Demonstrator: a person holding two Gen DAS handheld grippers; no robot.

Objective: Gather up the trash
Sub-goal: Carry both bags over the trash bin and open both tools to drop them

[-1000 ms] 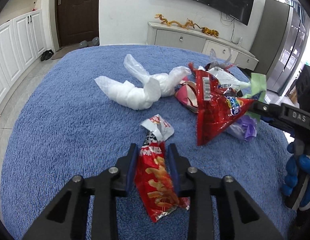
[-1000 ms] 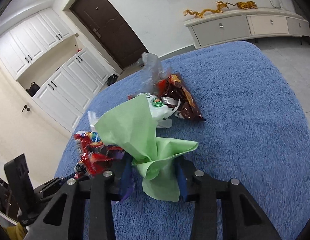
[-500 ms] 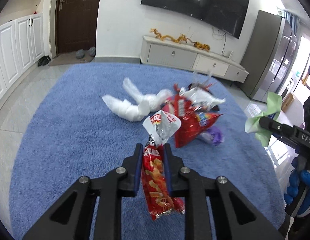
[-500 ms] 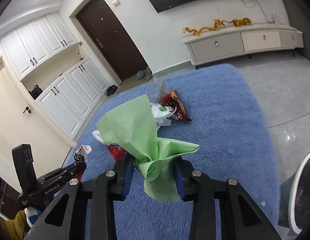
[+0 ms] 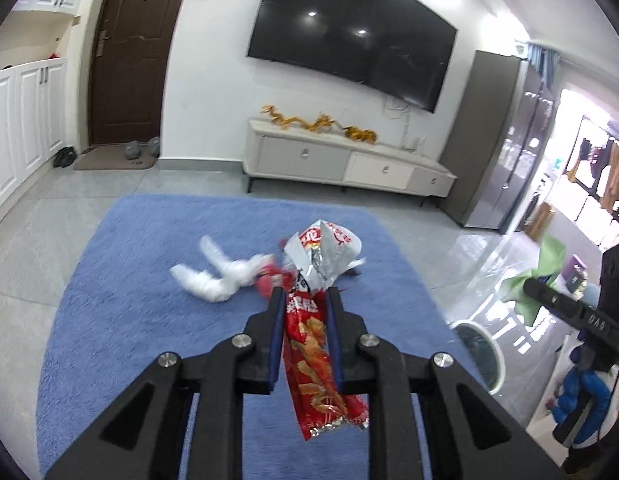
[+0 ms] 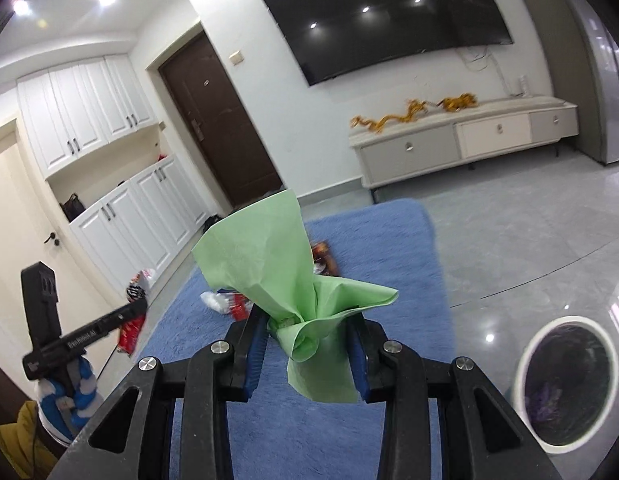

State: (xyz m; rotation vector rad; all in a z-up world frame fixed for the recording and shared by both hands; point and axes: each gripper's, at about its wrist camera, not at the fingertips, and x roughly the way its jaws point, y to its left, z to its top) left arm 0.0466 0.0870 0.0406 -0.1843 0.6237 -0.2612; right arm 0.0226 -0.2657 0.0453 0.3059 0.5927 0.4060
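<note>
My left gripper [image 5: 303, 300] is shut on a red snack wrapper [image 5: 313, 344] with a torn silver top, held high above the blue rug [image 5: 129, 320]. My right gripper [image 6: 305, 320] is shut on a crumpled green paper [image 6: 269, 256], also lifted off the rug. In the left wrist view the right gripper [image 5: 529, 286] appears at the right edge with the green paper [image 5: 549, 260]. In the right wrist view the left gripper [image 6: 139, 306] shows at the left with the red wrapper [image 6: 131, 330]. More trash stays on the rug: white plastic bags [image 5: 213, 280] and red wrappers [image 5: 271, 278].
A white round bin [image 6: 565, 384] with a dark liner stands on the grey tile floor at the right; in the left wrist view the bin [image 5: 479, 350] sits beside the rug. A TV cabinet [image 5: 341, 164], a dark door [image 5: 129, 52] and white cupboards [image 6: 121, 216] line the walls.
Both grippers have risen well above the rug, carrying the red wrapper and the green paper. The view has tilted up toward the wall and TV. The white bin has come into sight.
</note>
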